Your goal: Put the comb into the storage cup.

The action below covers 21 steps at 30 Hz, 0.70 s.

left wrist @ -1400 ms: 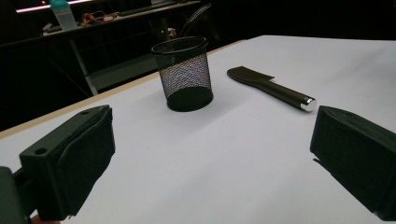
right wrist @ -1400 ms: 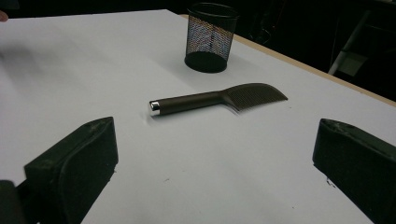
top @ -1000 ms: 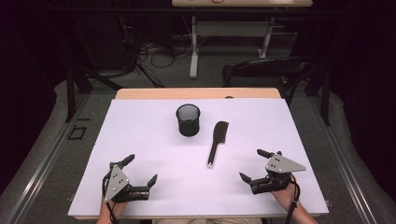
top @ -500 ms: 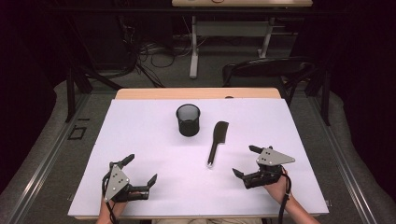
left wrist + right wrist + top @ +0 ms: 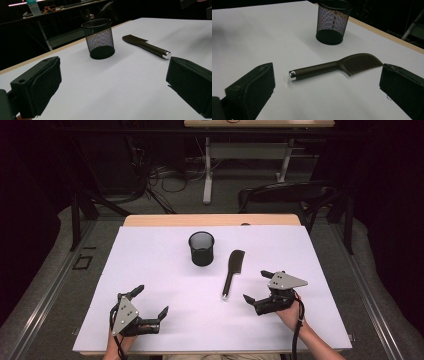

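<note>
Clearly your right claw (image 5: 254, 287) is the one placed for this: the comb (image 5: 231, 272) lies flat on the white surface (image 5: 150, 265) just to that claw's left, while your left claw (image 5: 150, 301) sits well apart from it at the near left corner. Both claws stand wide apart and hold nothing. In the high view, the comb's long axis runs nearly away from you, tilted a little, with the toothed head at the far end near the mesh cup (image 5: 201, 248) and the handle's shiny cap at the near end. In the right gripper view the comb (image 5: 337, 66) lies almost crosswise between the two jaws and somewhat ahead of them, cap toward the left jaw and teeth close to the right one. That matters: as the jaws stand, they would probably close along its length, not across the handle. You would likely need to turn the wrist before coming down on it. The cup (image 5: 332, 22) stands upright beyond, apart from the comb.
</note>
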{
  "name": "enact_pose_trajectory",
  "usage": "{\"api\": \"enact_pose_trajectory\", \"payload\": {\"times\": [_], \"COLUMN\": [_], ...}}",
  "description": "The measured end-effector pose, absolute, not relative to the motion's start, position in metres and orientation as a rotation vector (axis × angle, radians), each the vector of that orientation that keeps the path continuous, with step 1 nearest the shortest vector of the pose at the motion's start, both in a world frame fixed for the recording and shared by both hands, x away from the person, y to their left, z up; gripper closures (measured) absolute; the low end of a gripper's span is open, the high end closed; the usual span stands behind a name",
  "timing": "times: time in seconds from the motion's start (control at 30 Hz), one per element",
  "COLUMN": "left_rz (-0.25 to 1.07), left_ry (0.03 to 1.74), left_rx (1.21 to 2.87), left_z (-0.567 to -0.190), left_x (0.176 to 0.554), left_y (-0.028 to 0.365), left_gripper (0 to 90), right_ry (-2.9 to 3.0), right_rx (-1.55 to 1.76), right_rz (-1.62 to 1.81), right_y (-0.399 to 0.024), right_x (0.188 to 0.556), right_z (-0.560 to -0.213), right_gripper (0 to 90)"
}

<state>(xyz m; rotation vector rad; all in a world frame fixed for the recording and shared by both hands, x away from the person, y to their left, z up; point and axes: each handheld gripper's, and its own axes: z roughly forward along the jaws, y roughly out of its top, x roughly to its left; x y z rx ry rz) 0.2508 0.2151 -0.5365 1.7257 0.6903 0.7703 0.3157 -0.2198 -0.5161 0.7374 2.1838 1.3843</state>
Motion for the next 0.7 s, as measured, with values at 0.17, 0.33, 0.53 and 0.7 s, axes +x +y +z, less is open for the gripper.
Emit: {"api": "enact_pose_trajectory", "payload": {"times": [0.17,0.33,0.53,0.7], "left_rz": [0.773,0.772,0.776,0.779], "left_ry": [0.69,0.688,0.685,0.681], "left_rx": [1.726,1.729,1.725,1.728], "left_z": [-0.537,-0.536,-0.536,-0.536], "left_x": [0.251,0.251,0.25,0.251], "left_y": [0.215,0.215,0.215,0.215], "left_gripper": [0.0,0.0,0.0,0.0], "right_ry": [2.191,2.199,2.216,2.222], "right_rx": [0.744,0.735,0.74,0.738], "right_rz": [1.386,1.384,1.4,1.4], "right_y": [-0.216,-0.21,-0.204,-0.2], "right_x": [0.32,0.325,0.331,0.335], "right_z": [-0.516,-0.516,-0.516,-0.516], "right_gripper": [0.0,0.0,0.0,0.0]}}
